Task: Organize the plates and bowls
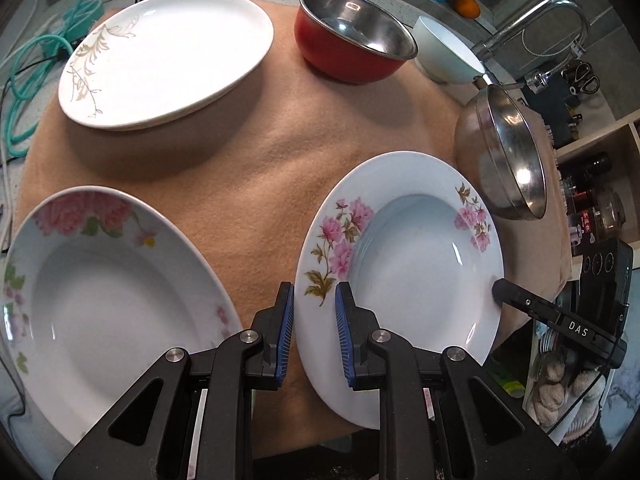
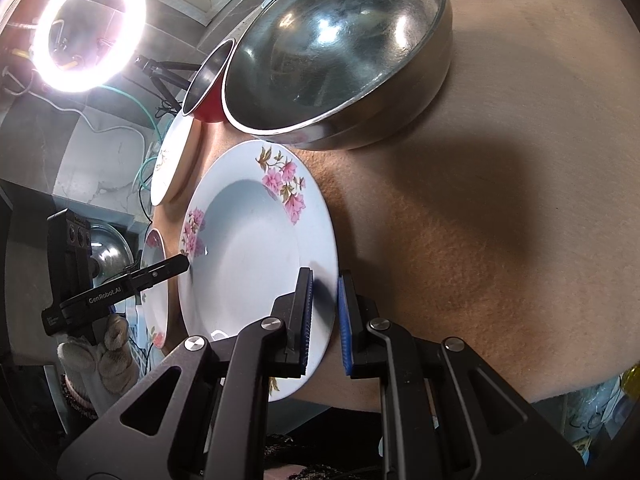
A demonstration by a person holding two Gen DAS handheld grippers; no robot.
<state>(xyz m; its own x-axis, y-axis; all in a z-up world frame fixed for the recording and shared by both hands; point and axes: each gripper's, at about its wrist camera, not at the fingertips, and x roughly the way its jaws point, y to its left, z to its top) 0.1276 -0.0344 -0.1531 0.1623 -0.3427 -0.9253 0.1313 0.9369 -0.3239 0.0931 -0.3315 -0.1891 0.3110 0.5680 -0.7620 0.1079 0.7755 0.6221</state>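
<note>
A deep white plate with pink flowers (image 1: 404,264) (image 2: 256,240) is held between both grippers above the tan cloth. My left gripper (image 1: 315,332) straddles its left rim, pads close around the edge. My right gripper (image 2: 325,320) straddles the opposite rim, pads on either side; it also shows in the left wrist view (image 1: 504,292). The left gripper's tip shows in the right wrist view (image 2: 178,267). A second flowered deep plate (image 1: 100,292) lies at the front left. A stack of flat white plates (image 1: 168,60) sits at the back left.
A red bowl with steel inside (image 1: 352,44), a pale blue bowl (image 1: 444,48) and a steel bowl (image 1: 504,156) (image 2: 340,56) stand on the tan cloth (image 1: 248,168). A tap (image 1: 536,24) and shelves are on the right. A ring light (image 2: 88,24) shines at the left.
</note>
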